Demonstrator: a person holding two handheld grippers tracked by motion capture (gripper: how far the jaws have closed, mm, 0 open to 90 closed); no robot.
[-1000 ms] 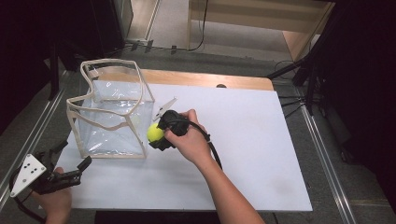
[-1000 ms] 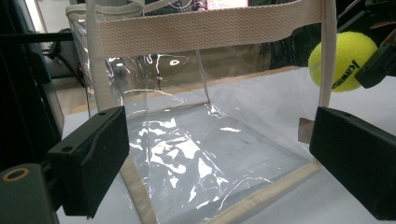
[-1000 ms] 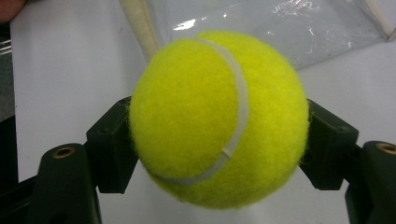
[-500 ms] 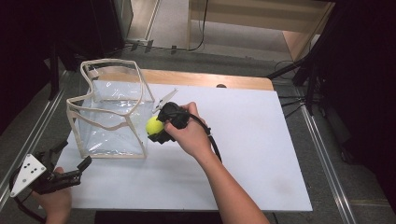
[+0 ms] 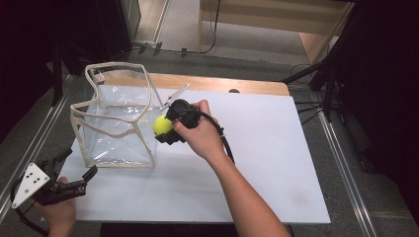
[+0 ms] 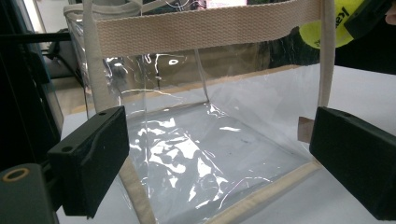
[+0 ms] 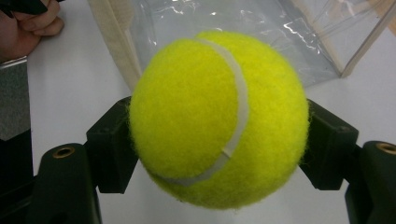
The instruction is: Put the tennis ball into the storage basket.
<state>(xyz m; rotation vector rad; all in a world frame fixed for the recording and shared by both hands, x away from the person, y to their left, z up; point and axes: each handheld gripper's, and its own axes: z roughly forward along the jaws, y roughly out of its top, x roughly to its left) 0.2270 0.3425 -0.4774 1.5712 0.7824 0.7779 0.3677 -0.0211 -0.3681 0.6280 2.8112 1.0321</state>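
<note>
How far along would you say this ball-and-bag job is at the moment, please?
Done: the right gripper has the tennis ball clamped and raised beside the clear bag's rim. In hand: carrying it toward the opening. Left, probably: dropping it inside, since the bag looks empty. The left gripper waits open near the bag.

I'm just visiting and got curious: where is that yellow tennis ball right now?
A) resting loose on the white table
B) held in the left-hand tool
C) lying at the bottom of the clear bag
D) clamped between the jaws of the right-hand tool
D: the tennis ball sits squeezed between the right gripper jaws, beside the clear bag, not in it.
</note>
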